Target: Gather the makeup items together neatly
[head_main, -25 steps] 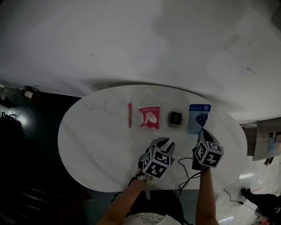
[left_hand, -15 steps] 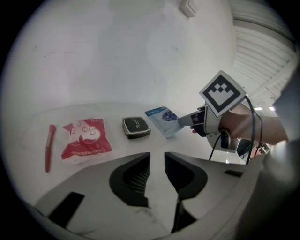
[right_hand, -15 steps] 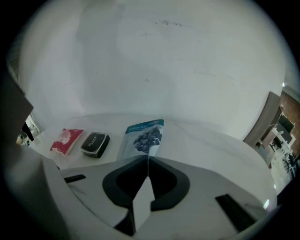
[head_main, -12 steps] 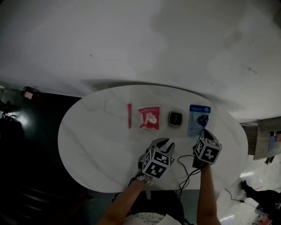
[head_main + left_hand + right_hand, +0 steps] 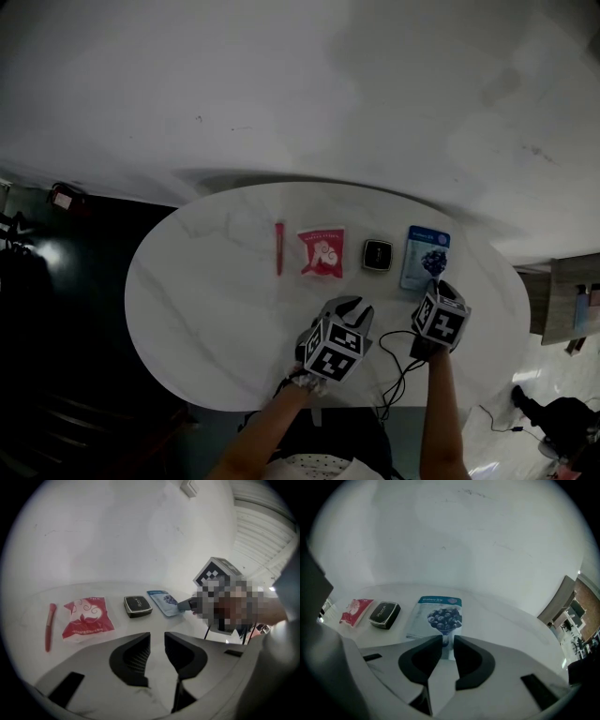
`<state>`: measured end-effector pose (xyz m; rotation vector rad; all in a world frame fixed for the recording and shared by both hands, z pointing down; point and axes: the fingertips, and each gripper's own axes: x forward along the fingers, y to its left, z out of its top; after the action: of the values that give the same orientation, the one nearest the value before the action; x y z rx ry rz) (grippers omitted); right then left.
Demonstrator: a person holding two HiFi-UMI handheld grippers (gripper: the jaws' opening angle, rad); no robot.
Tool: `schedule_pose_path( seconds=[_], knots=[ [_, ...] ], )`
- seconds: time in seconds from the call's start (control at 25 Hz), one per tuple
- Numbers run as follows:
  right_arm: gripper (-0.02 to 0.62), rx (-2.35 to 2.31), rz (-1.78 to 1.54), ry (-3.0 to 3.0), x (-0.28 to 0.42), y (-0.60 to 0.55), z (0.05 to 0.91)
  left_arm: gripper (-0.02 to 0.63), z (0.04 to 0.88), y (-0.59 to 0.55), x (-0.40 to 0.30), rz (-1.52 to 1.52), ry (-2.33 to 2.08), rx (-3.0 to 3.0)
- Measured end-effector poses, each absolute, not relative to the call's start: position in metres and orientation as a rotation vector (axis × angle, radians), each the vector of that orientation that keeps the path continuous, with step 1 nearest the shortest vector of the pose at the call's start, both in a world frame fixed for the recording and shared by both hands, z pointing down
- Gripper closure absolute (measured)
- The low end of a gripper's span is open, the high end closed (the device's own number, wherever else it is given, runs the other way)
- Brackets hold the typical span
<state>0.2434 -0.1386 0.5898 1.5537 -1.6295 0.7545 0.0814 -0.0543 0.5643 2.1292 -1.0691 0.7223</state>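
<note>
Since the earlier frame our right gripper [image 5: 433, 284] has dipped closer to the table [image 5: 206, 309], and its jaws have just been opening. They stand slightly spread and pinch nothing, with the near edge of the blue mask packet [image 5: 427, 255] showing through the gap. Our left gripper [image 5: 349, 302] hovers over the table's near middle, its jaws parted and empty. The packet lies at the right end of a row, near the black compact [image 5: 377, 254]; the red sachet [image 5: 322, 252] and the red stick [image 5: 279, 247] follow to the left. We judge the packet too flat to pinch easily. We should come in low on its near edge, then slide it toward the compact, keeping it square to the row.
</note>
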Motion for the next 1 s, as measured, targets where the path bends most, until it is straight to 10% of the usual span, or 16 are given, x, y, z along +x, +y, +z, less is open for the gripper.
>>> schedule_pose_path(
  seconds=[1.0],
  knots=[
    [0.469, 1.550, 0.659, -1.635, 0.254, -0.144, 0.587, 0.480, 0.564, -0.053, 0.077, 0.714, -1.089, 2.122]
  ],
)
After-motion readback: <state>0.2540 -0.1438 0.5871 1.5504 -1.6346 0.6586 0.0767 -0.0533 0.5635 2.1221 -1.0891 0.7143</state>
